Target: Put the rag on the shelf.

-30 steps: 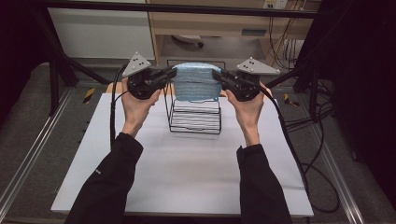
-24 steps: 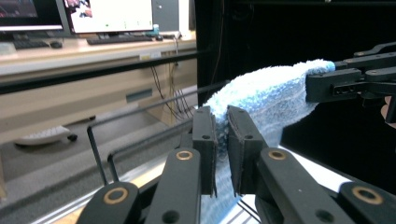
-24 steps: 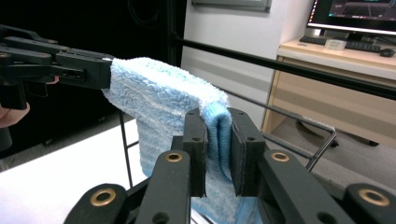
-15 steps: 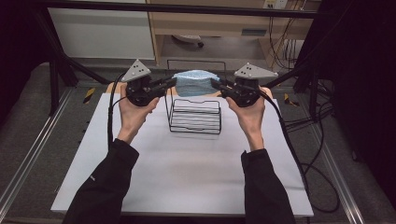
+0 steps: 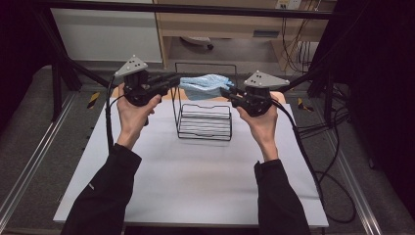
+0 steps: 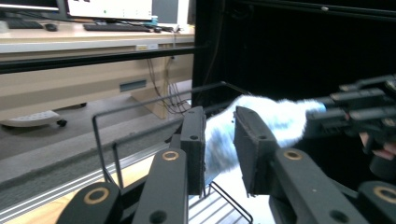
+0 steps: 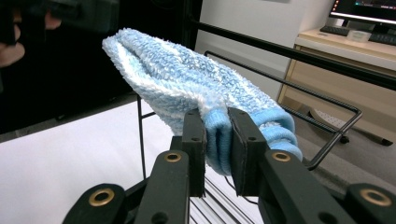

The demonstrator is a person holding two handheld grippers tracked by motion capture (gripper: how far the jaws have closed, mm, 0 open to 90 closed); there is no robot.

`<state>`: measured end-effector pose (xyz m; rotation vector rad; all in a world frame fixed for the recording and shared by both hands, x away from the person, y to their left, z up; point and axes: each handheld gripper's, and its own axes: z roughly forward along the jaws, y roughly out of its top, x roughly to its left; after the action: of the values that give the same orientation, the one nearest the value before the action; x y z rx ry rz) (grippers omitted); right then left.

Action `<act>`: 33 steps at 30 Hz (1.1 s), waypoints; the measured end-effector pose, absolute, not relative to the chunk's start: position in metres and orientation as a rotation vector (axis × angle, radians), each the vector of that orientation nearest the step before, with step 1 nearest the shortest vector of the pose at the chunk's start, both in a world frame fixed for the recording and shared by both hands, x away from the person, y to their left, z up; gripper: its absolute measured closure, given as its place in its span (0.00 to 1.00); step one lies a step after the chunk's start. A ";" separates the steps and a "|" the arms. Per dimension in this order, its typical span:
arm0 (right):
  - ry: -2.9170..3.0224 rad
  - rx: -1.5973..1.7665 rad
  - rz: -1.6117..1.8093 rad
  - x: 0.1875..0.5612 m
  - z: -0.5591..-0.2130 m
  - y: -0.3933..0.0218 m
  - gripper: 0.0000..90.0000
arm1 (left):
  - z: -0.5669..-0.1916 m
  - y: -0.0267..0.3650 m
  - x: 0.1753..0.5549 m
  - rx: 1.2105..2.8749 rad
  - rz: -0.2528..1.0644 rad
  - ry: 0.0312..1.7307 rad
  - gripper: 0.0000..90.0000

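Up at the left of the black wire basket [image 5: 204, 121], the person's left hand [image 5: 131, 108] is raised from a dark sleeve with the forearm slanting up from the near table edge, and the left gripper [image 5: 172, 81] lies roughly level, pointing toward the space above the basket. Its jaws have just been opening: in the left gripper view the fluffy light-blue terry towel [image 6: 261, 126] lies between the pads with a visible gap on either side, so they are not pressing it. The towel hangs bunched above the basket's rear rim, stretched between the two grippers. To the right of the basket, the right hand [image 5: 262, 122] is raised in a mirrored pose, wrist bent back, and the right gripper [image 5: 226, 94] points toward the left one; in the right gripper view its pads [image 7: 194, 140] are pinched narrowly on the towel's folded blue-hemmed edge. The basket stands on the white table [image 5: 195, 186]. No readable writing shows.
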<state>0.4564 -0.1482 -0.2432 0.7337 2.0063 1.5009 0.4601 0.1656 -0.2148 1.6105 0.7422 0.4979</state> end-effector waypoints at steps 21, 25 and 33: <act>2.029 0.708 1.509 0.454 -0.251 -0.151 0.77 | -0.227 0.142 0.472 1.794 0.441 0.746 1.00; 2.024 0.703 1.518 0.452 -0.251 -0.151 0.70 | -0.230 0.141 0.472 1.803 0.444 0.743 1.00; 1.978 0.713 1.589 0.444 -0.242 -0.152 0.52 | -0.235 0.138 0.471 1.824 0.476 0.737 1.00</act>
<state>0.4444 -0.1517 -0.2416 0.7135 1.9778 1.5888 0.4709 0.1376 -0.2351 1.8243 0.7370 0.4756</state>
